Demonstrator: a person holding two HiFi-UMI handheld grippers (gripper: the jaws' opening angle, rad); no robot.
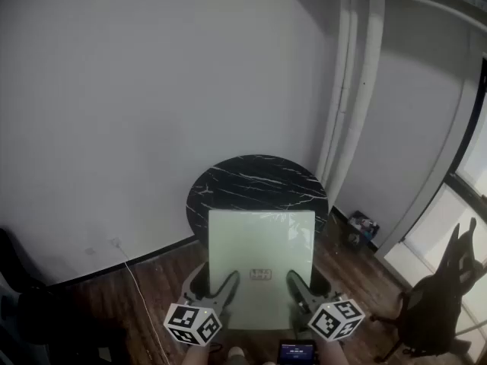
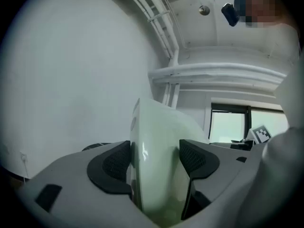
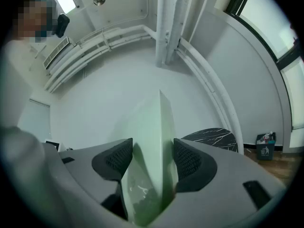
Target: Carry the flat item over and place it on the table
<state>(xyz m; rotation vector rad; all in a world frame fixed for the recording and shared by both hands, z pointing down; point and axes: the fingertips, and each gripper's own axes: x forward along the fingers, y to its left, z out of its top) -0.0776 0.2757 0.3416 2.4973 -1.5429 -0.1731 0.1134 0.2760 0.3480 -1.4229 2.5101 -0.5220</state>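
Dark little bin (image 1: 362,225) on the floor (image 1: 152,287), over by the foot of the wall (image 1: 152,90). It has something in it, too small to make out.

Sweeping the room now. On the left a thin white cable (image 1: 131,268) trails from the wall across the wooden floor. In the middle stands the round table (image 1: 255,181), black stone with white veins, pushed up near the plain white wall. Right of it, white pipes (image 1: 351,90) run up the wall. Further right there's a dark chair (image 1: 434,310) beside a bright window (image 1: 475,158).

And the panel (image 1: 261,242): pale green, glossy and lying level. Its far part is over the near side of the table, and its near part hangs out toward the person. Whether it rests on the stone, I can't tell. It looks close to square, perhaps a touch longer running away from the person toward the wall. A small label (image 1: 261,274) sits by the near edge.

The left gripper (image 1: 227,284) has the near edge by its left corner, with both dark pads closed against the sheet. The right gripper (image 1: 295,280) does the same at the right corner, clamped on top and bottom and pointing level toward the wall.
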